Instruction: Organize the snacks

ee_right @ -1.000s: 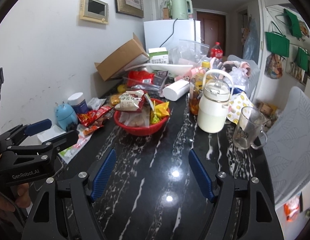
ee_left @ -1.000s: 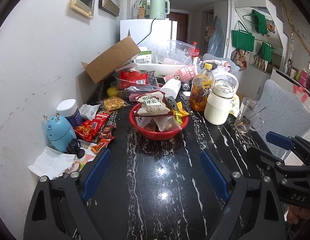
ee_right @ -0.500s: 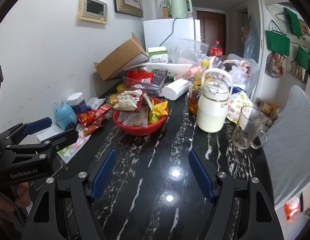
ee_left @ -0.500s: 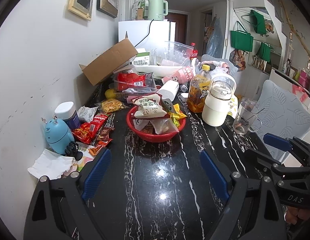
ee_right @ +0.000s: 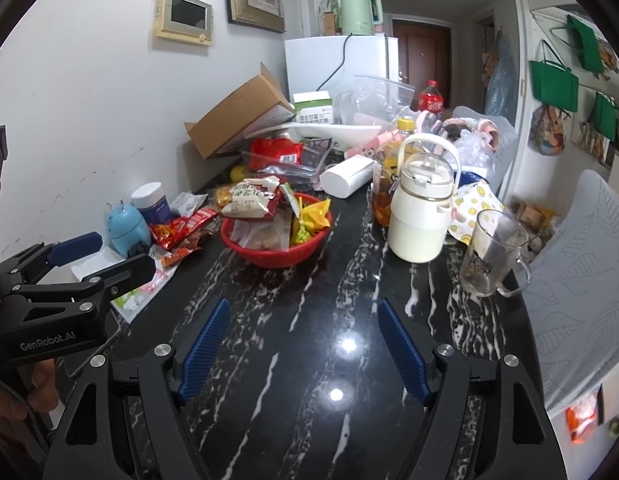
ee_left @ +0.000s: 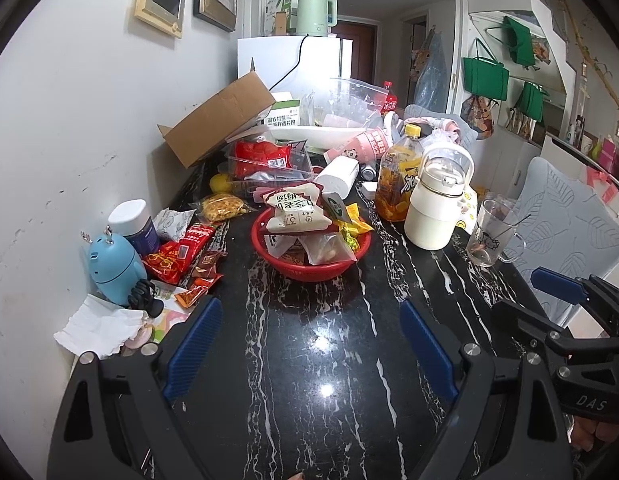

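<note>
Black marbled table [ee_left: 309, 360] against a white wall [ee_left: 69, 120], cluttered at the far end.
Red basket [ee_left: 305, 266] heaped with snack packets mid-table; loose red packets [ee_left: 177, 252] left of it; both tongs [ee_left: 309, 344] [ee_right: 305, 344] spread, empty; far clutter hard to make out.

One red basket [ee_left: 309, 268], one white jug [ee_left: 435, 208], one glass mug [ee_left: 491, 236], two bottles [ee_left: 401, 176], one kettle [ee_left: 313, 14], one cardboard box [ee_left: 217, 120], three green bags [ee_left: 485, 78], two grippers [ee_left: 309, 344].
</note>
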